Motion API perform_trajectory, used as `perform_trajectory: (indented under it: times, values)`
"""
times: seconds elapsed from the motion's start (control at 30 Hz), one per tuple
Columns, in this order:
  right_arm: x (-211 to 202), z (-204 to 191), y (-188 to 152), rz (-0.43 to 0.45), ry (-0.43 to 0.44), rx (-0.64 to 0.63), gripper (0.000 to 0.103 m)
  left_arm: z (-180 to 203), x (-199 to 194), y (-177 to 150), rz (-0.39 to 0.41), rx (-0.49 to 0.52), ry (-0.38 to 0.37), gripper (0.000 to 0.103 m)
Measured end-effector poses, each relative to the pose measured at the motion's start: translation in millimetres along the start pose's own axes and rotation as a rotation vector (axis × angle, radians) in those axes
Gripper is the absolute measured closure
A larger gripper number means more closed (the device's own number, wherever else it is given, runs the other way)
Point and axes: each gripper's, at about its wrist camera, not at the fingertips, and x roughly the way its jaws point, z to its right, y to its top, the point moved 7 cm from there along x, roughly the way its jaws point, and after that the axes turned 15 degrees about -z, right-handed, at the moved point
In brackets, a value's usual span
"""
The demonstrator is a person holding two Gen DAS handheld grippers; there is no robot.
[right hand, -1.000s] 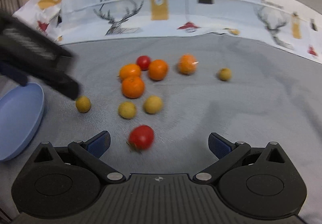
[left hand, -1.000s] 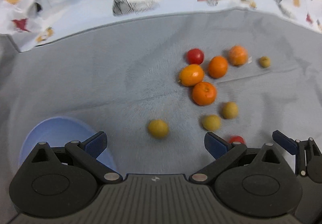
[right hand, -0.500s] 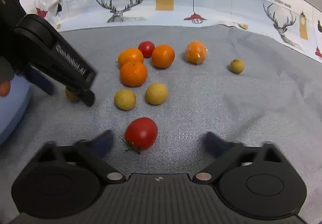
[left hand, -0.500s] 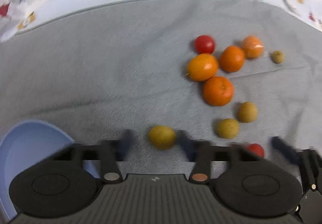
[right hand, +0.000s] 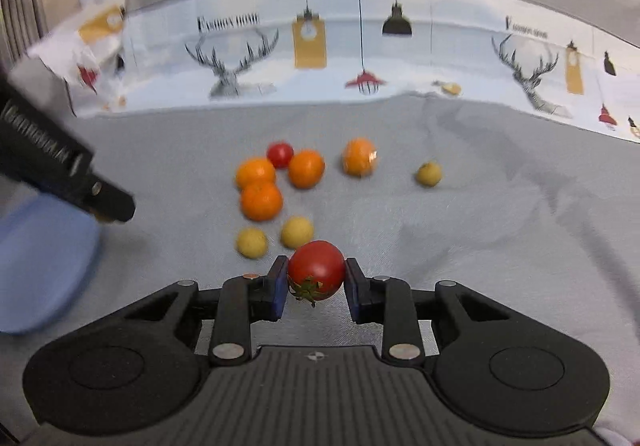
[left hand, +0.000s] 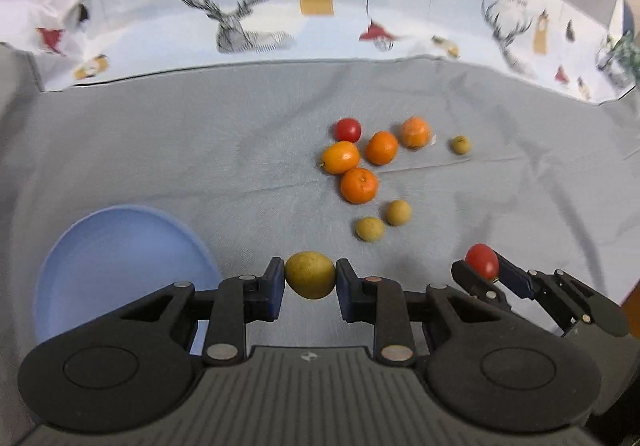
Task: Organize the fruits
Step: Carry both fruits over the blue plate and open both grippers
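Two grippers, each clamped on one fruit. Left gripper (left hand: 310, 280): blue pads pressed to either side of a yellow-green fruit (left hand: 310, 274), held just above the grey cloth (left hand: 160, 149), beside the blue bowl (left hand: 120, 266). Bowl rim is cut off by the gripper body in the left view and by the frame edge in the right view (right hand: 40, 270); its inside, where visible, shows nothing in it. Right gripper (right hand: 316, 280): pads closed on a red tomato (right hand: 316, 270), green calyx pointing down toward the camera. In the left view the same gripper (left hand: 482, 270) is partly cut by the frame's right edge, tomato (left hand: 482, 261) showing between its fingers.

Loose on the cloth, well ahead of both tools: four oranges, one (right hand: 359, 157) apart from the other three, its skin glinting as if wrapped, too blurred to confirm; a small red tomato (right hand: 280, 153) touching the orange cluster; two yellow-green fruits (right hand: 297, 232) side by side just beyond the held tomato; one more (right hand: 429, 173) off to the right. Printed deer-and-lamp sheet (right hand: 320, 57) borders the far edge; lettering is blurred.
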Motion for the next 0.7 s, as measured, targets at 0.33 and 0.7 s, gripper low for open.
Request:
perform_trajectory:
  times: [0.33,0.7]
  values:
    - [-120.1,-67.4,-27.2,0.049,0.225,-0.081,0.072,-58.9,-101.2,-104.3,0.069,-0.122,0.076,0.073]
    - [-170.9,-142.6,-66.9,0.039,0.292,-0.271,0.072,-98.8,-138.4,-183.4,0.143,-0.222,0.082,0.073]
